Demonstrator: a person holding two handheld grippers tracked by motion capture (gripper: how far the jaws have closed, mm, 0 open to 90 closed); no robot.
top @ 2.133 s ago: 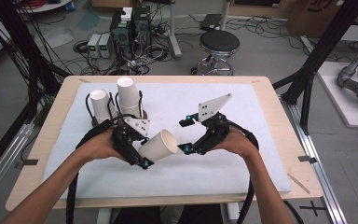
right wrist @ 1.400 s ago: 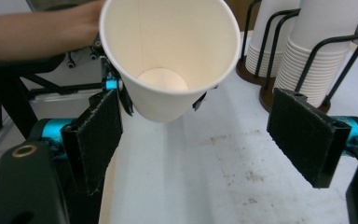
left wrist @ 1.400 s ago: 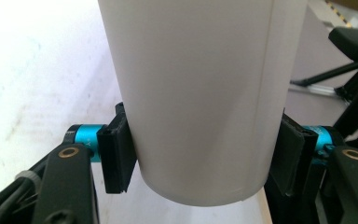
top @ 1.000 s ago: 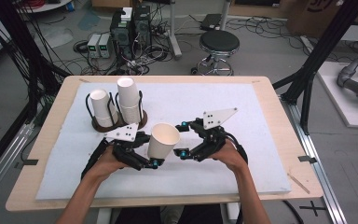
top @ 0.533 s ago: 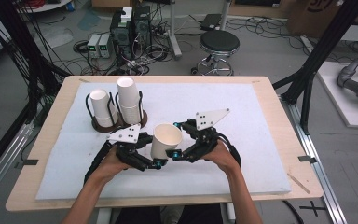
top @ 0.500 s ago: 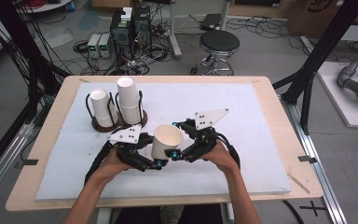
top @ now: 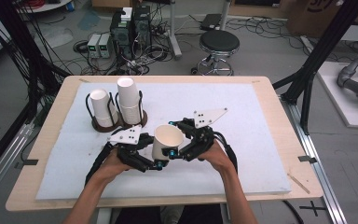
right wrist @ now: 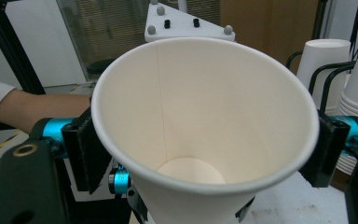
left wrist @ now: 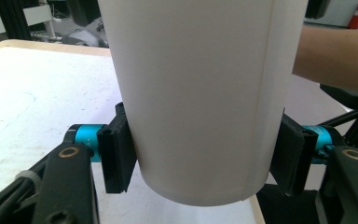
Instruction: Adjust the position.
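Far left, near the tabletop's back-left corner, the wire cup holder carries two lots of white cups mouth-down: a short stack and a taller stack beside it. Moving right, the left gripper clamps the paper cup low on its wall, pads pressed on both sides. The cup stands mouth-up and empty, around the tabletop's middle. The right gripper pinches it up at the rim.

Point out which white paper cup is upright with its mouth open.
The paper cup clamped between both grippers, near the table's front middle. Its open rim faces up and it is empty; the cups in the black wire holder sit upside down, bottoms up.
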